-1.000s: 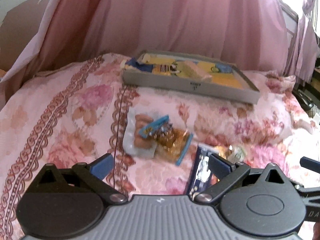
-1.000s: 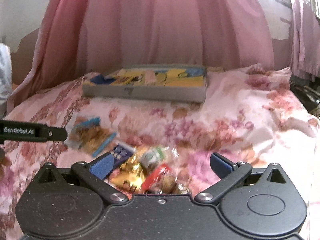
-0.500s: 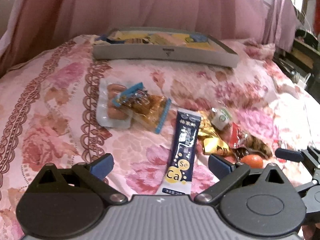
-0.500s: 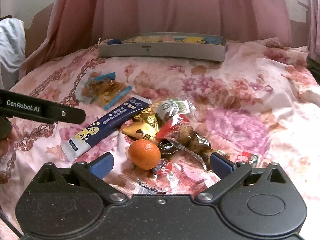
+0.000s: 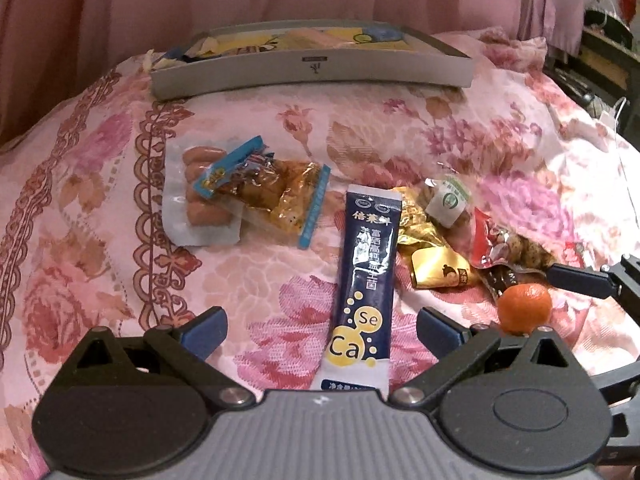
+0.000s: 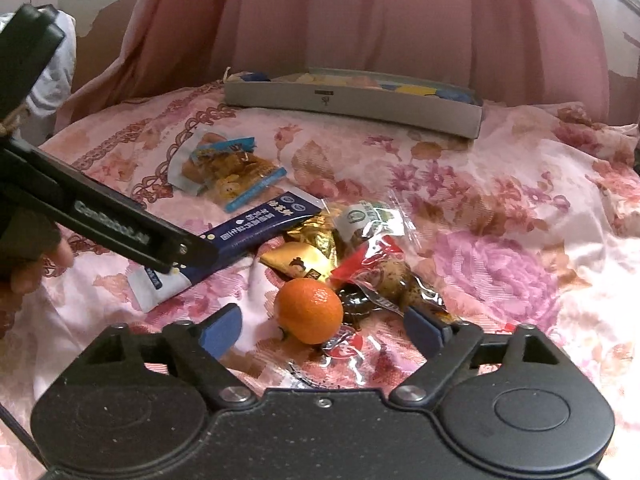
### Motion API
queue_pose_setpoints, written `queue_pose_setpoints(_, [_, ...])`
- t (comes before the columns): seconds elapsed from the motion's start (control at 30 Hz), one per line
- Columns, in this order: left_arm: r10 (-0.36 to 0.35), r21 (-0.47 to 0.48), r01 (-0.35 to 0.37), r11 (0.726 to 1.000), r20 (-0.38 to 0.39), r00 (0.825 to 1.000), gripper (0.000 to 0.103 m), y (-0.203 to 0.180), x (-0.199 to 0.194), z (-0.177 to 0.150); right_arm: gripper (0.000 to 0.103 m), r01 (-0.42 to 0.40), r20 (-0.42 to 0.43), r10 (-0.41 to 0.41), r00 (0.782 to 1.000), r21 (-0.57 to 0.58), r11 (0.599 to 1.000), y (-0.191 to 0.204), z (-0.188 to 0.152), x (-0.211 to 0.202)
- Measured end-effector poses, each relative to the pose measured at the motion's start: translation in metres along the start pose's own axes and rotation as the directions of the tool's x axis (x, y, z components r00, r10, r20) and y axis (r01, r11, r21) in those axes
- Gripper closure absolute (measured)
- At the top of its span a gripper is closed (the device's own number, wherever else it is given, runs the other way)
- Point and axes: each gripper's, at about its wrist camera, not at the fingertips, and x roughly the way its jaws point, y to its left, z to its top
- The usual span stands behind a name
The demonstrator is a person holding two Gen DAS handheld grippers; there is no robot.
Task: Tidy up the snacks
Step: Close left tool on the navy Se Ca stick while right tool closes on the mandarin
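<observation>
Snacks lie loose on a pink flowered cloth [image 5: 100, 208]. A navy sachet [image 5: 366, 280] rests lengthwise between the fingers of my left gripper [image 5: 320, 330], which stands open just above it. Beside the sachet lie gold wrappers [image 5: 436, 268], a green-labelled packet [image 5: 448, 200] and a red packet [image 5: 504, 248]. An orange [image 6: 310, 308] sits between the fingers of my right gripper [image 6: 322, 328]. Its jaws are closing, with a gap left on both sides of the fruit. A sausage pack [image 5: 204, 200] and a yellow-blue packet [image 5: 280, 196] lie further left.
A flat grey tray [image 5: 312, 74] holding yellow and blue packets stands at the far edge of the cloth, before a pink curtain [image 6: 360, 20]. The left gripper's arm [image 6: 120, 228] crosses the right wrist view over the sachet's end. Dark furniture shows at far right [image 5: 608, 52].
Both grippers have sunk toward the snack pile and tipped downward. The orange has come into view between the right fingers, and those fingers have drawn closer together.
</observation>
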Motion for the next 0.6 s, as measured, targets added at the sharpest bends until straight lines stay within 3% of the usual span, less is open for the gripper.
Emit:
queue_pose_setpoints(0.17, [-0.008, 0.04, 0.009, 0.999, -0.009, 1.0, 0.009, -0.006, 0.004, 0.001, 0.024, -0.025, 0.01, 0.025, 1.0, -0.012, 1.0, 0.002, -0.001, -0.001])
queue_pose_setpoints(0.4, [-0.053, 0.102, 0.056, 0.993, -0.033, 0.998, 0.026, -0.016, 0.008, 0.0, 0.045, -0.029, 0.014, 0.029, 0.999, -0.008, 1.0, 0.0, -0.001, 0.003])
queue_pose_setpoints(0.6, [-0.075, 0.131, 0.082, 0.988, -0.052, 0.996, 0.039, -0.021, 0.012, 0.002, 0.056, -0.027, 0.017, 0.028, 0.999, -0.011, 1.0, -0.001, -0.001, 0.004])
